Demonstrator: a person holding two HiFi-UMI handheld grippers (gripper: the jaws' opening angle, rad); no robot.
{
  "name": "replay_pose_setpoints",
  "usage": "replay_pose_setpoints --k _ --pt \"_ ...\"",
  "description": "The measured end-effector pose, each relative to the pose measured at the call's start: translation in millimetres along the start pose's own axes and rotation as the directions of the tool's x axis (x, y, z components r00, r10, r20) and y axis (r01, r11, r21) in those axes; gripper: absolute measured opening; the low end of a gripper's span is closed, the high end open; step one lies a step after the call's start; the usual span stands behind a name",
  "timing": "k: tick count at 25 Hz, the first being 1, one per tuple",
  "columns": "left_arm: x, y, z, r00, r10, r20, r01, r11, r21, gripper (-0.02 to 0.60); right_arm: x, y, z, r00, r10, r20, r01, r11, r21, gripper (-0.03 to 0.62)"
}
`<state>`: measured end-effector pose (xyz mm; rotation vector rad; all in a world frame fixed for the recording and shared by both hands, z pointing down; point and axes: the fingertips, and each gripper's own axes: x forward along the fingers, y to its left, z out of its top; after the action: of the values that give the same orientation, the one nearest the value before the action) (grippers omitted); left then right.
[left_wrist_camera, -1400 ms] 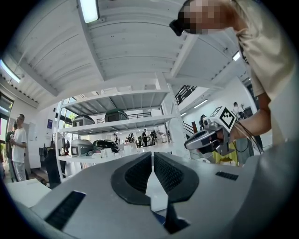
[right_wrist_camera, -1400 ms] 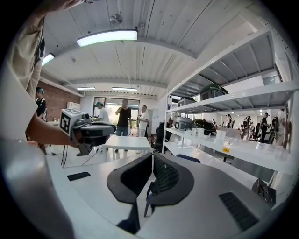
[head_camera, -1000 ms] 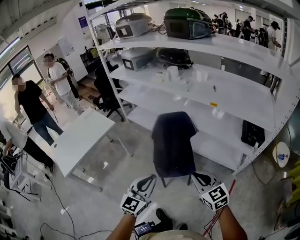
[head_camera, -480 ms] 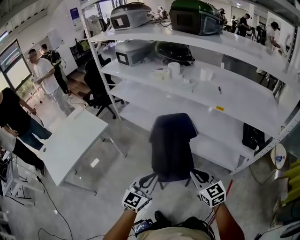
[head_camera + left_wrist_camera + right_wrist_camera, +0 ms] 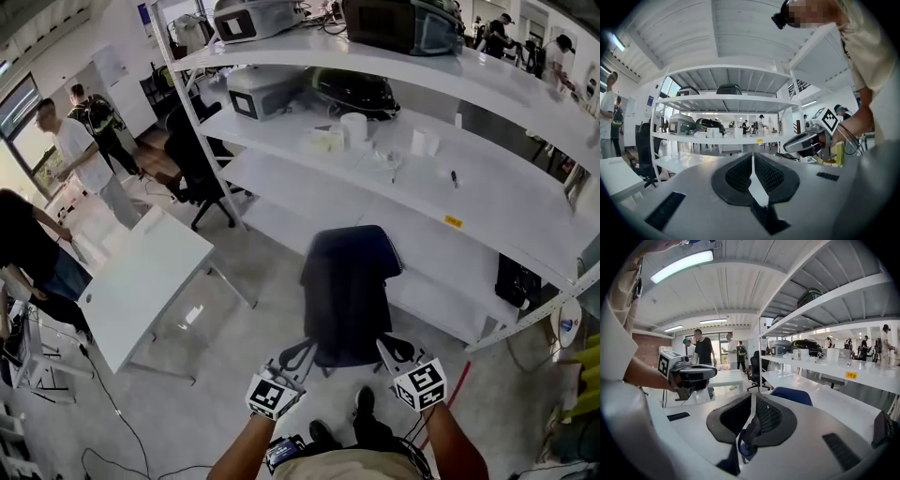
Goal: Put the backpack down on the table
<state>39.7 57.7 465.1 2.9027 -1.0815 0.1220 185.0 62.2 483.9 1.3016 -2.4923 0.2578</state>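
Holding backpack [image 5: 347, 291] in mid-air with both claws: dark navy, over floor [image 5: 225, 375], just in front of white rack [image 5: 487, 202]. Pinching dark webbing [image 5: 764, 218] with left claw [image 5: 298, 353], jaws pressed fully together, webbing poking out below them. Clamping blue strap [image 5: 746, 439] with right claw [image 5: 387, 346], jaws closed on it, strap end dangling under the pads. Carrying both claws side by side at backpack's near edge, one at each corner. Not on bench [image 5: 141, 281] yet — white, off to left, well apart from backpack. Beyond bench, black chair [image 5: 192, 155]; far left, people [image 5: 80, 150] standing. On rack shelves, grey cases [image 5: 253, 19] and white rolls [image 5: 354, 127].
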Motion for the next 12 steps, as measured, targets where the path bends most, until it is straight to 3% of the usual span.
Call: replay_pose_setpoints --k 12 --pt "85.2 34.4 -4.3 0.994 0.105 -0.036 -0.105 0.994 -0.013 0.023 65.4 -81.5 7.0 0.991 0.135 -0.003 -0.135 0.991 0.0 0.028"
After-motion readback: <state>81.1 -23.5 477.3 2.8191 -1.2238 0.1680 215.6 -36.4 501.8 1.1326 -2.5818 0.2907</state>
